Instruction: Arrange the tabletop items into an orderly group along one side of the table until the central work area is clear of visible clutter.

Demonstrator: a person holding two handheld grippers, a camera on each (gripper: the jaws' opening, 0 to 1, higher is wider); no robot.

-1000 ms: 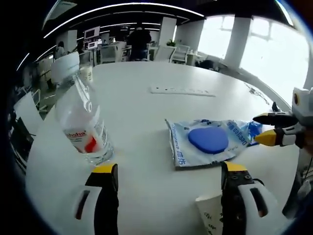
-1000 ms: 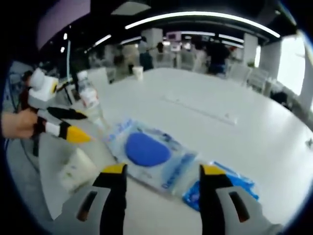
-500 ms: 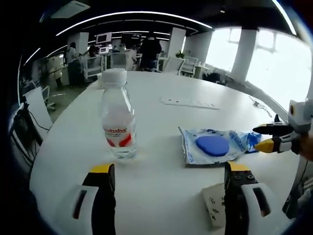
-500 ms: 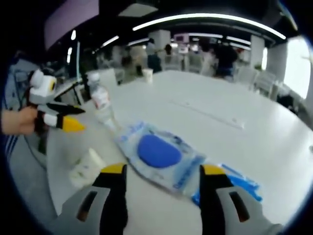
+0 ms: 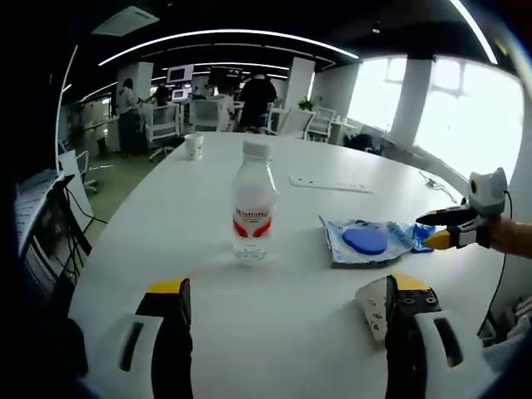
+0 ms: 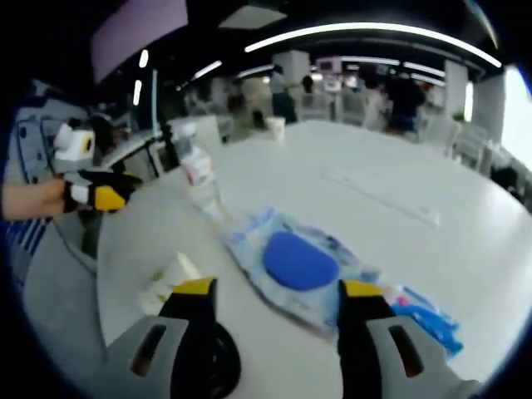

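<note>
Two grippers are raised above a white round table (image 5: pixel 274 291), each with its jaws spread wide and nothing between them. In the left gripper view, the left gripper (image 5: pixel 283 295) looks across the table at a clear bottle (image 5: pixel 253 202) with a white cap and a red-and-white label, which stands upright near the middle. Right of the bottle, apart from it, lies a flat clear packet (image 5: pixel 366 243) with a blue pad inside, and a blue wrapper (image 5: pixel 420 233) touches its far right end. A white folded paper (image 5: pixel 374 301) lies close to the near edge, just beside the left gripper's right jaw. A paper cup (image 5: pixel 194 146) stands far back on the table, and a long white strip (image 5: pixel 330 184) lies flat beyond the packet. The right gripper (image 5: pixel 434 231) enters from the right, held in a hand (image 5: pixel 511 237), its tips near the wrapper. In the right gripper view, the right gripper (image 6: pixel 270 291) hangs over the packet (image 6: pixel 291 264), with the wrapper (image 6: pixel 420 312) to its right, the paper (image 6: pixel 170 278) to its left and the bottle (image 6: pixel 198 173) farther back. The left gripper (image 6: pixel 116 195) shows at the left edge.
</note>
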